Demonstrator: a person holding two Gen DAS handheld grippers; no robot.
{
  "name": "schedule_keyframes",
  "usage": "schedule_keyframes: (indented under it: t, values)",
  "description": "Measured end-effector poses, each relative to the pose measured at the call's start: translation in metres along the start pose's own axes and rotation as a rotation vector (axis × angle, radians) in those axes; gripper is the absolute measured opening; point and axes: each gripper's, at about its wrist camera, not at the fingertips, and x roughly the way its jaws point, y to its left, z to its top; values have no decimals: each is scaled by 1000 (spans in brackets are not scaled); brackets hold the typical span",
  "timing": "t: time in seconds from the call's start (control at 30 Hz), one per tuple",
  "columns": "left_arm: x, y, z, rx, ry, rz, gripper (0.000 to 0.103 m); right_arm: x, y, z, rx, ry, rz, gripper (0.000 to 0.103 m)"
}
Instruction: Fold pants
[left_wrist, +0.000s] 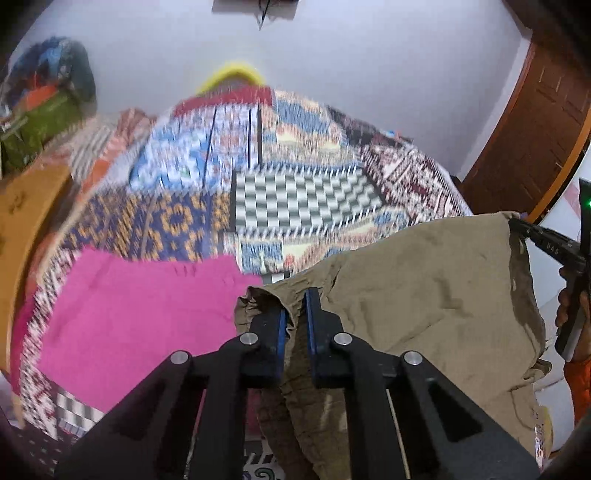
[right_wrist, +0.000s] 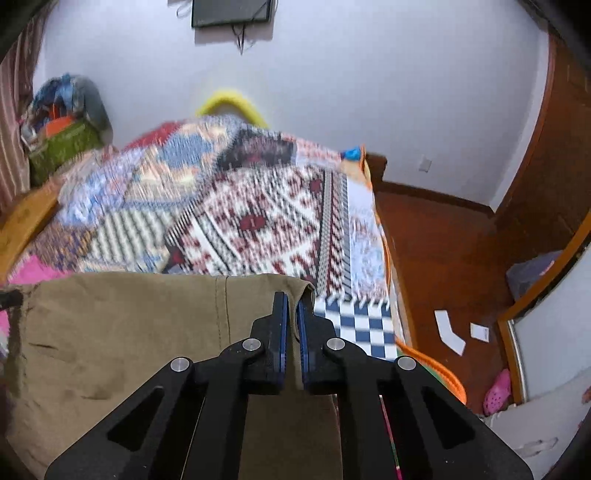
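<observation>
Khaki pants (left_wrist: 424, 291) hang stretched between my two grippers above a patchwork bedspread (left_wrist: 306, 199). My left gripper (left_wrist: 295, 299) is shut on a bunched corner of the pants. In the left wrist view my right gripper (left_wrist: 517, 225) shows at the far right, pinching the other top corner. In the right wrist view the right gripper (right_wrist: 291, 299) is shut on the pants' (right_wrist: 122, 332) upper right corner, and the cloth spreads flat to the left.
A pink garment (left_wrist: 140, 317) lies on the bed left of the pants. The bedspread (right_wrist: 258, 221) covers the bed up to a white wall. A pile of bags (right_wrist: 62, 122) sits at the far left. A brown floor (right_wrist: 443, 251) with white papers and a wooden door (left_wrist: 528, 136) lie to the right.
</observation>
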Motion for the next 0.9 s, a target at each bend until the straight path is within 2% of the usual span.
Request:
schedule_keyframes:
  t: [0.17, 0.37, 0.63, 0.9]
  values:
    - [-38, -3, 17, 1, -70, -28, 7, -41, 5, 18, 14, -86, 37, 5]
    - [-86, -11, 20, 15, -126, -76, 7, -94, 9, 15, -2, -154, 69, 5]
    - [-139, -32, -4, 78, -135, -110, 6, -160, 5, -21, 17, -186, 101, 5]
    - [-176, -46, -40, 93, -108, -113, 6, -196, 6, -58, 52, -161, 118, 5]
